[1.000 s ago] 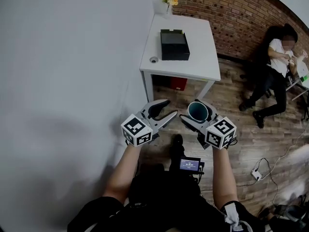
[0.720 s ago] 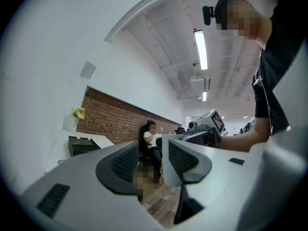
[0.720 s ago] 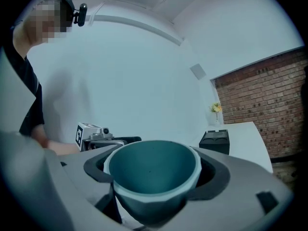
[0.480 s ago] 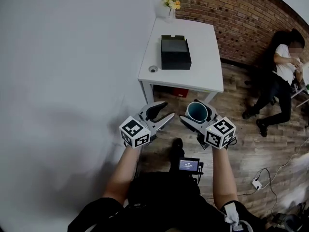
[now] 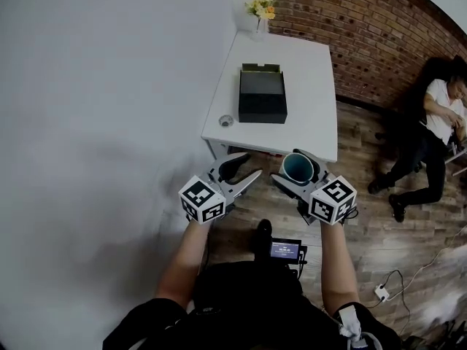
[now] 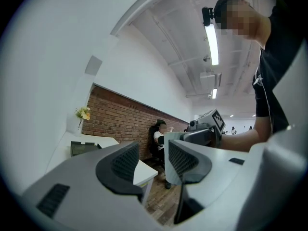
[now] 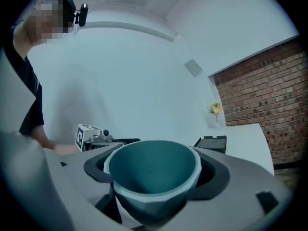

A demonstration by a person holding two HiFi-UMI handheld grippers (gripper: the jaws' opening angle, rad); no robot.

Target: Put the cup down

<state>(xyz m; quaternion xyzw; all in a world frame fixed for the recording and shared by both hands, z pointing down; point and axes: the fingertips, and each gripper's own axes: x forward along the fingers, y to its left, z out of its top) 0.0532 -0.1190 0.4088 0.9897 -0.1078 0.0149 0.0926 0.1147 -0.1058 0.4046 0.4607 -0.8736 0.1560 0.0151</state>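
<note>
Over the last second the whole room has slid down the head view: the brick wall [image 5: 365, 35] and the white surface [image 5: 306, 86] at 12 o'clock have come closer. The surface's near edge now lies just beyond the two grippers, where a strip of wooden floor [image 5: 365, 195] showed before. The seated person [image 5: 438, 122] has drifted out toward the 3 o'clock edge. The black box [image 5: 262, 97] and the flowers [image 5: 262, 6] stand where they did on the surface, with a small round thing [image 5: 226, 121] at its near left corner. Both grippers have kept their places in the picture, so the carrier is walking up to the surface, not reaching. The left gripper [image 5: 244, 168] [image 6: 154, 160] has its fingers apart with nothing between them. The right gripper [image 5: 298, 172] [image 7: 154, 170] has its fingers spread wide and pressed on the sides of the teal cup [image 5: 298, 168] [image 7: 151, 177]. The cup is upright with its mouth up, carried in the air just short of the surface's near edge. The approach looks nearly done. The bare stretch at 12 o'clock from the cup, right of the box, seems the likely landing spot, though the cup has not been lowered yet.
</note>
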